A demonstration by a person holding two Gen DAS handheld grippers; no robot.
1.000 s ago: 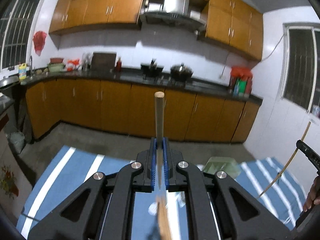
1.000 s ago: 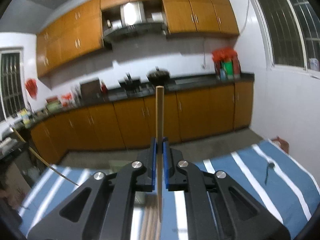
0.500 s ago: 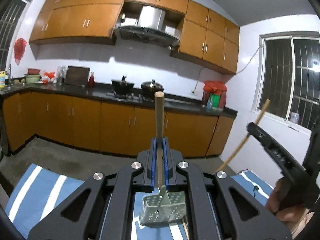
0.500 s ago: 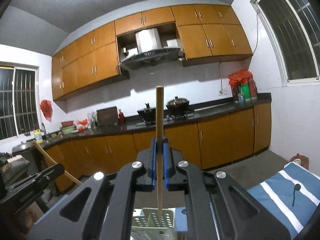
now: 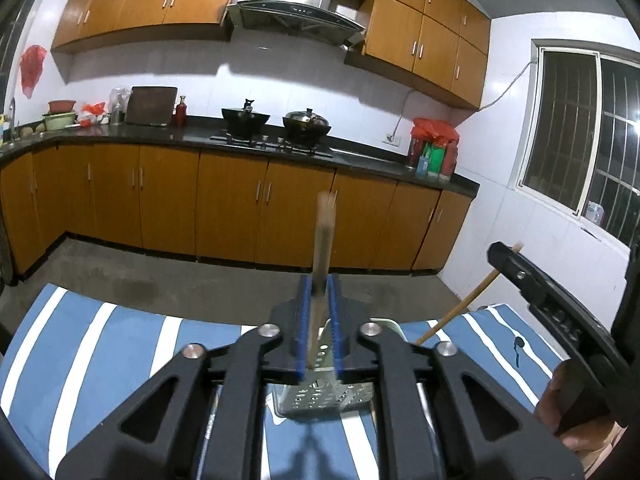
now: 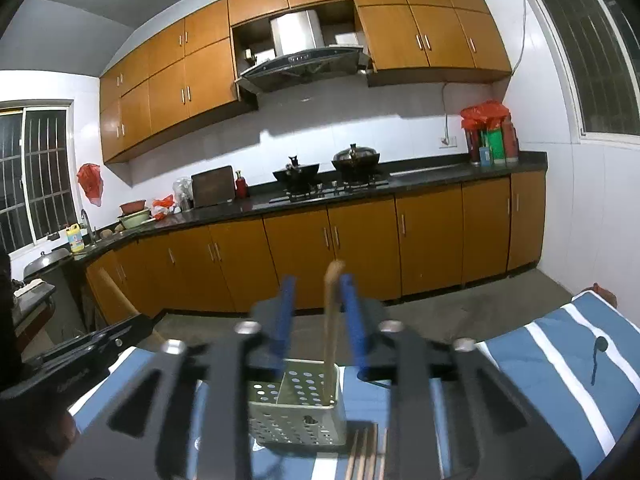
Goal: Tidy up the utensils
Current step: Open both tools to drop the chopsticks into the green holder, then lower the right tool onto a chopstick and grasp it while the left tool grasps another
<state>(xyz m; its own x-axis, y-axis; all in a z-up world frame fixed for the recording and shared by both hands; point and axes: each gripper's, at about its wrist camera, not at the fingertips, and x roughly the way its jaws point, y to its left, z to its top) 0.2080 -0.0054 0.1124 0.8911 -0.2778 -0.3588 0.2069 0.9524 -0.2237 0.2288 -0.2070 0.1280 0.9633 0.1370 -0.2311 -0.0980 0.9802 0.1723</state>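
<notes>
My left gripper point(image 5: 320, 284) hangs over a perforated metal utensil holder point(image 5: 320, 400). Its jaws are opening, and a blurred wooden chopstick point(image 5: 322, 248) stands loose between the blue pads, lower end in the holder. In the right wrist view my right gripper point(image 6: 317, 280) is above the same holder point(image 6: 296, 412), its jaws opening wide. Another chopstick point(image 6: 331, 312) stands free between them, its tip in a holder compartment. Each gripper shows at the edge of the other's view: the right gripper point(image 5: 520, 276) and the left gripper point(image 6: 100, 340).
A blue-and-white striped cloth point(image 5: 120, 344) covers the table. Several chopsticks point(image 6: 366, 456) lie on it just in front of the holder. A small black spoon point(image 6: 598, 360) lies on the cloth to the right. Kitchen cabinets and a stove counter stand beyond the table.
Both grippers came down over the holder. Both were shut on their chopsticks; their jaws have now parted and both chopsticks stand lower, ends in the holder.
</notes>
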